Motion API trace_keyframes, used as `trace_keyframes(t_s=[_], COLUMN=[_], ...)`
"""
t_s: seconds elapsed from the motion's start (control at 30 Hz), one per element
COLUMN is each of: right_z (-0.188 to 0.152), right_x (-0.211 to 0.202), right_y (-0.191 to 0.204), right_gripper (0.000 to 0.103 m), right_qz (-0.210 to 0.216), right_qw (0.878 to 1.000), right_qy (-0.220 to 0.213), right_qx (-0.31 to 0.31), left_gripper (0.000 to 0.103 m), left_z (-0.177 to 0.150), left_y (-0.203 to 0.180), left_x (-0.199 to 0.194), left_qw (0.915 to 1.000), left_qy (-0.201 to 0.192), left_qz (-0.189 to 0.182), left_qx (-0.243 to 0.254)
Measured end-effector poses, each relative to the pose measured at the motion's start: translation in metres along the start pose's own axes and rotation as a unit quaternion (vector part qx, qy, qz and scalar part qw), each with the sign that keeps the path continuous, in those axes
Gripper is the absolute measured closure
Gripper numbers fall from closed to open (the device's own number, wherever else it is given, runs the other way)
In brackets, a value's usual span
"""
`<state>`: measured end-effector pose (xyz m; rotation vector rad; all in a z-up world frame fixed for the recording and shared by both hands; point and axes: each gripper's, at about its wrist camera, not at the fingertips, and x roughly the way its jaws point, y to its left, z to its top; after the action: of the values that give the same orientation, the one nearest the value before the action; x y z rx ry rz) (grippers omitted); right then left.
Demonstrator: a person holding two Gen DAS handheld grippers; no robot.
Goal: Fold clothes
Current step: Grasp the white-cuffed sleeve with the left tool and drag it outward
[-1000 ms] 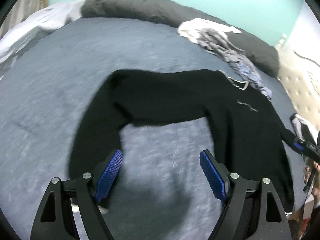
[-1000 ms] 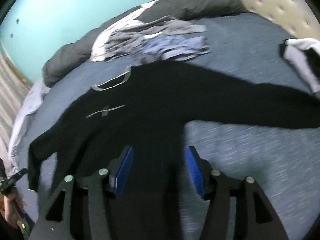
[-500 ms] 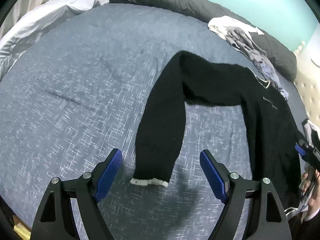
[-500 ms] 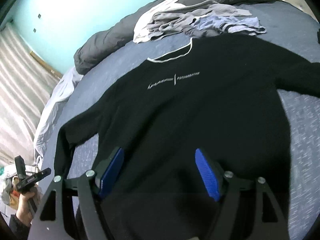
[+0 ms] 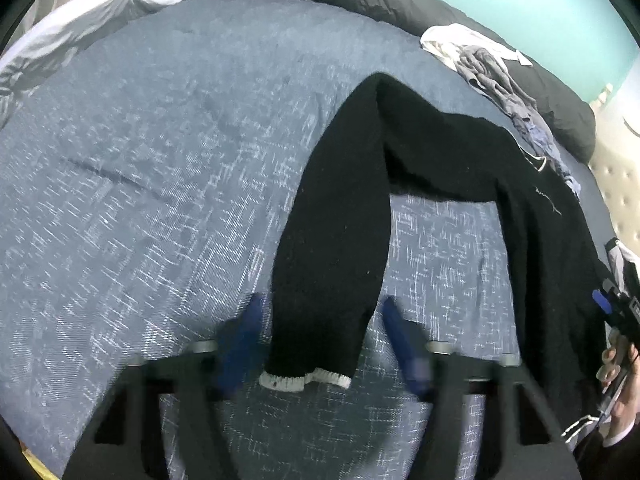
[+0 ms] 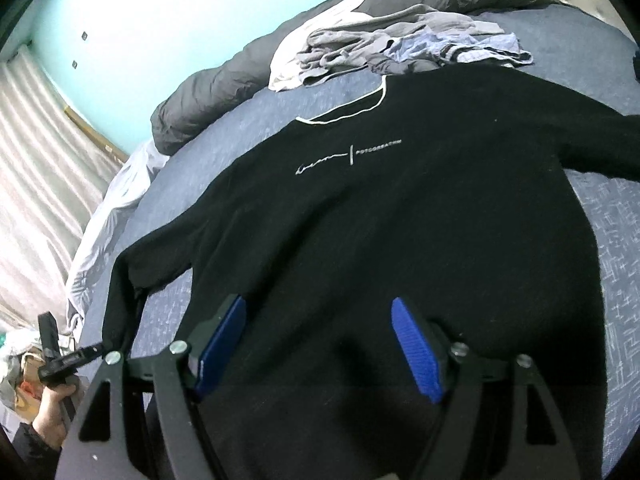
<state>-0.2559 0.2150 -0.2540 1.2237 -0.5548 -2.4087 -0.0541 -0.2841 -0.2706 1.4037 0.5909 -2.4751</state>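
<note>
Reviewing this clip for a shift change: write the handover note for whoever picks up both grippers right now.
Left gripper: open, empty, blurred, its fingers either side of the sleeve cuff.
Right gripper: open, empty, above the lower body of the black sweater.
Sweater lies front up on the blue bed cover, the cuffed sleeve bent down toward the left gripper, the other reaching off to the right.
Done: garment spread out. No fold yet.
Left: fold sleeves in, then body. A pile of other clothes waits near the collar.

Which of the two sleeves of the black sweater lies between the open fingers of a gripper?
The sleeve with the white cuff, bent down toward the left gripper, lies between its open fingers. The other sleeve stretches away sideways, far from the right gripper.
</note>
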Motion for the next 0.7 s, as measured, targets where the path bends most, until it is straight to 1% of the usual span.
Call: trace_keyframes(t_s=[0.03, 0.07, 0.1, 0.13, 0.2, 0.37, 0.6, 0.7], right_z=[0.000, 0.001, 0.001, 0.001, 0.000, -0.001, -0.001, -0.002], right_x=[0.000, 0.000, 0.001, 0.001, 0.002, 0.004, 0.002, 0.003], right_y=[-0.003, -0.005, -0.007, -0.008, -0.010, -0.004, -0.001, -0.001], right_gripper=[0.026, 0.026, 0.026, 0.026, 0.026, 0.026, 0.026, 0.026], right_qz=[-0.002, -0.003, -0.004, -0.005, -0.006, -0.002, 0.001, -0.002], right_qw=[1.000, 1.000, 1.000, 1.000, 1.000, 1.000, 1.000, 1.000], right_qy=[-0.001, -0.001, -0.001, -0.001, 0.000, 0.003, -0.004, -0.004], right_qx=[0.005, 0.009, 0.012, 0.014, 0.016, 0.006, 0.002, 0.003], left_gripper=[0.074, 0.078, 0.087, 0.091, 0.095, 0.097, 0.099, 0.099], left_z=[-0.001, -0.001, 0.002, 0.005, 0.012, 0.028, 0.065, 0.077], left_y=[0.001, 0.002, 0.005, 0.008, 0.013, 0.028, 0.069, 0.082], left_x=[0.001, 0.003, -0.002, -0.006, -0.015, -0.037, -0.058, -0.061], left_qw=[1.0000, 1.0000, 1.0000, 1.0000, 1.0000, 0.9997, 0.9983, 0.9983], left_qy=[0.002, 0.004, 0.002, -0.001, -0.006, -0.018, -0.020, -0.020], left_qz=[-0.001, -0.002, 0.000, 0.002, 0.006, 0.017, 0.054, 0.054], left_qx=[0.001, 0.002, 0.002, 0.003, 0.003, 0.005, -0.001, -0.009])
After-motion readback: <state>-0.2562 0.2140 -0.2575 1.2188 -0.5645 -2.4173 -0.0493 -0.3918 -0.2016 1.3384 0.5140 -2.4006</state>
